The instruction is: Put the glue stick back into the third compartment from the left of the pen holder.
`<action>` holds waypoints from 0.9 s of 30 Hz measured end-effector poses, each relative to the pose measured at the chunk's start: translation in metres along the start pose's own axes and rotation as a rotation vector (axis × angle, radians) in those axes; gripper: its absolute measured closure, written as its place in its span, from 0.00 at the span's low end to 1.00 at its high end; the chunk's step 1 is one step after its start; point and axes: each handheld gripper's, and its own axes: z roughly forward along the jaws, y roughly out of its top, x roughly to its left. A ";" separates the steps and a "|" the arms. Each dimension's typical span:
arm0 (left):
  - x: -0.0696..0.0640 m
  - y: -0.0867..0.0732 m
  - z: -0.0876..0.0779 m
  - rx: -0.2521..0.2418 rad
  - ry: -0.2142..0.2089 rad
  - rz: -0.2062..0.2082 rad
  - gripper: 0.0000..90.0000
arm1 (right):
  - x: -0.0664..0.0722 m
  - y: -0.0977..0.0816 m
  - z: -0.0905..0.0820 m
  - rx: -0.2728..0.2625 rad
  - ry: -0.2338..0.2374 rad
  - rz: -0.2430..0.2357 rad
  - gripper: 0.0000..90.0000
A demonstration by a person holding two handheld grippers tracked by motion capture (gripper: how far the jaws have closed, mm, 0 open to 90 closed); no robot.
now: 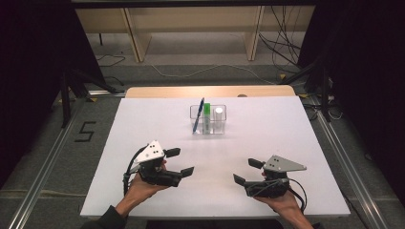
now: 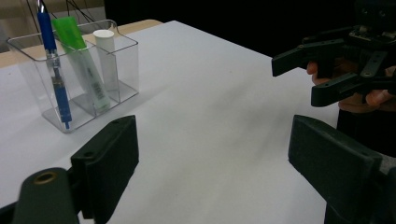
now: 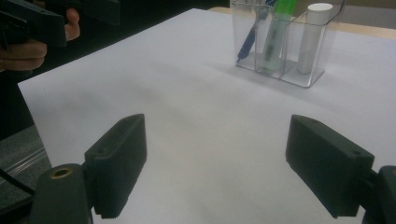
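From the high view, the left tongs [image 1: 179, 161] and right tongs [image 1: 247, 171] rest low on the white worktop [image 1: 296, 143], jaws apart and empty, well apart from the clear plastic 3-compartment holder [image 1: 208, 119]. In the left gripper view, its blue pen [image 2: 52, 60], green tube [image 2: 81, 60] and white cylinder [image 2: 106, 58] stand untouched. The right gripper view agrees: I judge nothing started yet, every step left.
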 end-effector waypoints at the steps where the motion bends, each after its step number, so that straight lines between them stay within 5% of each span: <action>1: 0.000 -0.002 -0.001 -0.003 0.003 -0.005 0.18 | 0.000 0.000 0.000 0.001 0.000 0.000 0.24; 11: 0.002 -0.016 -0.013 -0.012 0.042 -0.033 0.15 | -0.001 -0.001 0.000 -0.004 -0.005 0.009 0.22; 14: 0.004 -0.018 -0.015 -0.041 0.025 -0.074 0.15 | -0.002 -0.002 0.000 -0.002 -0.008 0.010 0.21; 27: 0.006 -0.015 -0.018 -0.052 0.036 -0.053 0.15 | -0.002 -0.002 0.002 -0.002 -0.014 0.001 0.21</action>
